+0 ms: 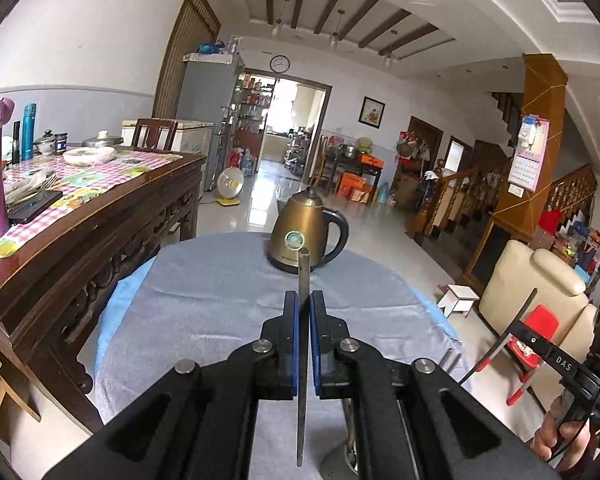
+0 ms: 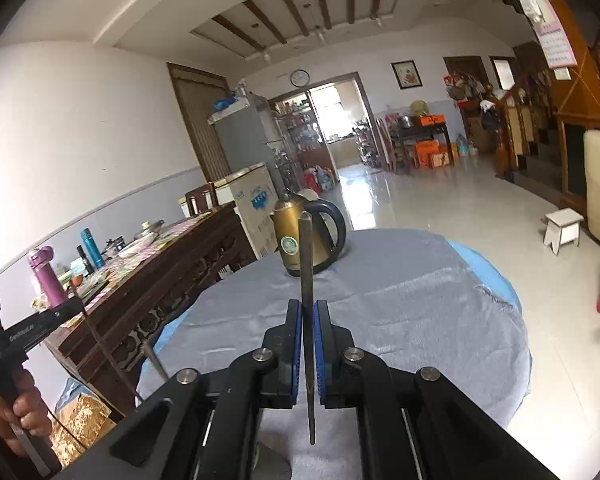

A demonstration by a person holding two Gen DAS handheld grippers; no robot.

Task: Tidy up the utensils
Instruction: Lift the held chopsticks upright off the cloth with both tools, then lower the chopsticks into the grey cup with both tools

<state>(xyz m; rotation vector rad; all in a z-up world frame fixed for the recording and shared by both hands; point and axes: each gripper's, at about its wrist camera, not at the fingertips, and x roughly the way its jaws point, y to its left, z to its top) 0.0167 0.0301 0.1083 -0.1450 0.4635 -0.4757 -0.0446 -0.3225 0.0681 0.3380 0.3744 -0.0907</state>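
Note:
My left gripper (image 1: 304, 300) is shut on a thin metal utensil handle (image 1: 303, 276) that stands upright between its blue pads, raised above the grey cloth of the round table (image 1: 220, 300). My right gripper (image 2: 308, 308) is shut on a similar flat metal utensil (image 2: 305, 264), also upright above the table (image 2: 400, 300). The working ends of both utensils are hidden below the jaws. The right gripper with its utensil also shows at the right edge of the left wrist view (image 1: 516, 320). The left gripper shows at the left edge of the right wrist view (image 2: 72, 304).
A gold electric kettle (image 1: 306, 236) stands at the table's far edge, also in the right wrist view (image 2: 308, 240). A dark wooden sideboard (image 1: 100, 216) with bottles and dishes is to the left. A cream armchair (image 1: 536, 296) and a white stool (image 1: 458, 300) are on the right.

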